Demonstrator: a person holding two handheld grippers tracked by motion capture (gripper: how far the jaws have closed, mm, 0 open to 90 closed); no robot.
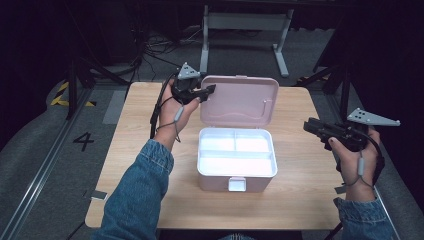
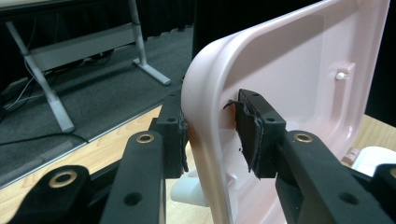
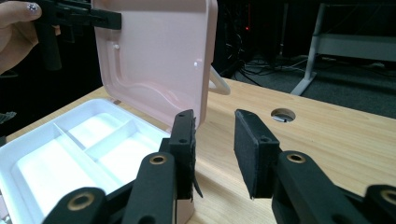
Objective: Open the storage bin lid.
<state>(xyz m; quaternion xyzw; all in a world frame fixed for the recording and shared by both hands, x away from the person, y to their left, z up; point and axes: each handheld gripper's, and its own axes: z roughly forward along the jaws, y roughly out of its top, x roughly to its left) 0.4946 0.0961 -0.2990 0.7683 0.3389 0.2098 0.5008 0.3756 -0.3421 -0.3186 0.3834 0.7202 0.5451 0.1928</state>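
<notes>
We see a pink storage box (image 1: 235, 170) standing near the middle of the tabletop (image 1: 300, 200), a little toward the near edge, with its latch facing us. Its white divided tray (image 1: 235, 152) is empty. The lid (image 1: 240, 100) stands open, almost upright, hinged along the far side of the box, and its long axis runs left to right across the tabletop.

The left tongs (image 1: 207, 91) are clenched on the left edge of the lid near its upper corner; in the left gripper view one pad (image 2: 254, 133) presses the inner face and the other sits behind the rim. So the left hand (image 1: 175, 107) is the one that controls the lid.

The right tongs (image 1: 311, 126) hang released, with nothing between the pads, over the right side of the tabletop, well apart from the box. The box lies to the left of them.

We judge that the coming move turns on the hinge line: the lid must swing around it, toward us to close or away to open further
</notes>
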